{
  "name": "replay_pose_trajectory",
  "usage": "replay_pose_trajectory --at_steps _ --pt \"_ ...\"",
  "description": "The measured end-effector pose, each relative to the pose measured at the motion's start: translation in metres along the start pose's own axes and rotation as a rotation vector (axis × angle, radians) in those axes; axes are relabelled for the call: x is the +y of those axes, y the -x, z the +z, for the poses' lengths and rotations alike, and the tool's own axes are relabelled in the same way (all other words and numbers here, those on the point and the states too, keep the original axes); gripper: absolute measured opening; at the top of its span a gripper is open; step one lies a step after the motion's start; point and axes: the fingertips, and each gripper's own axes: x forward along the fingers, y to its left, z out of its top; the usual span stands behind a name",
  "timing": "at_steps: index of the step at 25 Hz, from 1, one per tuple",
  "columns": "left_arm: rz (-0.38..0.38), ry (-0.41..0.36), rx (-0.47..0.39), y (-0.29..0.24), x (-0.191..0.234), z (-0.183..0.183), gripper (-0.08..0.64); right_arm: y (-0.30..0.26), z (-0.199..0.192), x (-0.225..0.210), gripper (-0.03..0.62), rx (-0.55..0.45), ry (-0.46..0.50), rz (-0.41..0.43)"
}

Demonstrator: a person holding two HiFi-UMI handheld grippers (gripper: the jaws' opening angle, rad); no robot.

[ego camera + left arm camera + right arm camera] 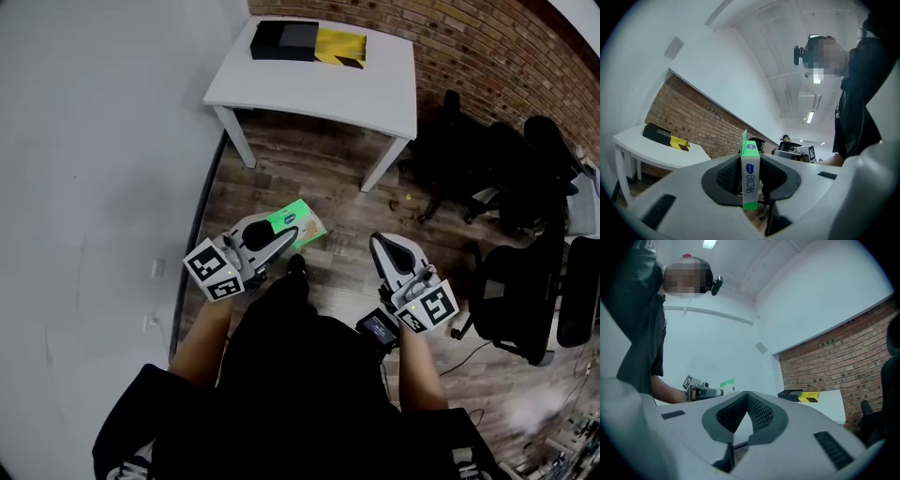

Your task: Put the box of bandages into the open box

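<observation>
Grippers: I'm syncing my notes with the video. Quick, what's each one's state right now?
Left gripper: shut on the box of bandages.
Right gripper: shut, nothing between its jaws.

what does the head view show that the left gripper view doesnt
Only the head view: the bandage box's broad green face and the left tongs' marker cube. Only the left gripper view: the pads clamped on the box's narrow edge, plus ceiling lights. Both: the white table, the black-and-yellow box on it, and the brick wall.
</observation>
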Motion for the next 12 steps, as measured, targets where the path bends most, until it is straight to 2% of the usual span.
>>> replay_pose_trajectory --at_steps 6,12 --pt "-0.032 0.015 -0.006 -0.028 0.057 0.021 0.097 -0.047 0.007 -0.047 0.006 0.015 0.002 -0.046" --pt "-0.059 0.029 -0.022 -0.045 0.113 0.045 0.097 -0.095 0.02 -0.076 0.006 0.028 0.032 -0.064"
